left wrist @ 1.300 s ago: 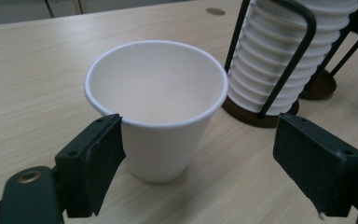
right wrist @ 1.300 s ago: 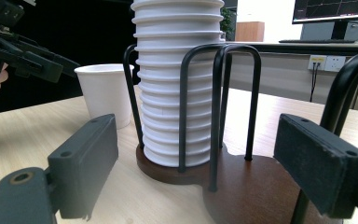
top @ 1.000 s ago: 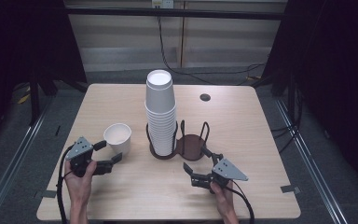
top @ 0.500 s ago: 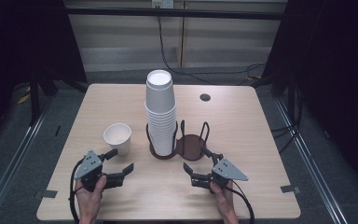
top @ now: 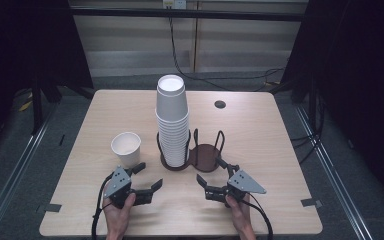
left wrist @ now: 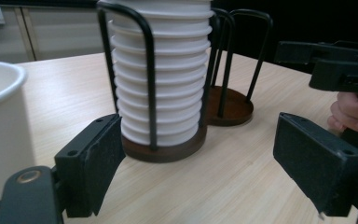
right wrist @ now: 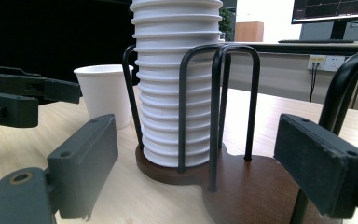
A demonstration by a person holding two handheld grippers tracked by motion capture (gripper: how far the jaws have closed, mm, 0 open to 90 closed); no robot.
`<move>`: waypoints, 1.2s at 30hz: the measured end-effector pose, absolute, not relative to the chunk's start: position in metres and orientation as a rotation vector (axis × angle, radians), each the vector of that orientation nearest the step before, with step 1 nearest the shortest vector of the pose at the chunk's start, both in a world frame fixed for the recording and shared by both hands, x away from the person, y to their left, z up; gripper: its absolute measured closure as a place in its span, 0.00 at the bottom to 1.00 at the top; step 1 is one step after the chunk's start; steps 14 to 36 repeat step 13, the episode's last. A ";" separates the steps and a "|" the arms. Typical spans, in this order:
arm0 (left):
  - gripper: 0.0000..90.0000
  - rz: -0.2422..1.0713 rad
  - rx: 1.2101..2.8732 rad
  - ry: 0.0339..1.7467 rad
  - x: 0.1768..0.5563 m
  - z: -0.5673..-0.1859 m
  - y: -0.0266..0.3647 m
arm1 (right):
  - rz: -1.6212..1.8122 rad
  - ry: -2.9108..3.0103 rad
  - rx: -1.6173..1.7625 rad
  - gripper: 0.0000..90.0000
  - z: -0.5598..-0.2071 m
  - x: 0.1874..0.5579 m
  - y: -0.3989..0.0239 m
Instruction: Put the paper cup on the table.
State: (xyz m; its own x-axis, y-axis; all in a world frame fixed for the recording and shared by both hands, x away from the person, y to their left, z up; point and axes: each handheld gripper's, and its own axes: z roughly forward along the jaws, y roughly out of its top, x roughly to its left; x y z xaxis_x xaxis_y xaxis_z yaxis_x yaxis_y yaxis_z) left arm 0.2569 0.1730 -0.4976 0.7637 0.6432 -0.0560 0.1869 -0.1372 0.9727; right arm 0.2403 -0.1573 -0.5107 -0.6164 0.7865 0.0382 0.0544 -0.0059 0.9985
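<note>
The left tongs (top: 147,178) sat low over the near part of the desk (top: 280,150), jaws spread wide with nothing between them, held by a hand (top: 117,217) whose forearm was cut off at the bottom edge of the high view. The right tongs (top: 211,176) matched them on the other side, jaws likewise apart and empty, the grey plate on top covering much of the right hand (top: 239,215) behind.

Just ahead of both sat a dark two-ring cup holder (top: 205,156) with black wire hoops. Its left ring carried a tall stack of white paper cups (top: 171,120); the right ring's brown base was bare. In the left gripper view the stack (left wrist: 161,70) rose out of the top of the frame, so its full height was cut off, and the right tongs (left wrist: 326,70) showed at the far right with some fingers below them.

A single white cup (top: 126,148) stood upright on the desk, left of the holder and apart from it, just beyond the left tongs. In the left gripper view only its rim and side showed at the left edge (left wrist: 0,121). In the right gripper view it stood partly behind the stack (right wrist: 103,93).

A small dark round hole or cap (top: 220,104) lay farther back on the desk; which it was could not be made out.
</note>
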 end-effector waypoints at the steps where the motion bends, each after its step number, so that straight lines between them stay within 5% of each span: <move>1: 0.18 0.464 1.673 0.673 0.256 -0.500 0.170 | 1.678 1.711 0.875 0.14 -0.511 0.240 -0.157; 36: 0.17 0.536 1.592 0.619 0.244 -0.507 0.170 | 1.667 1.720 0.884 0.14 -0.510 0.241 -0.157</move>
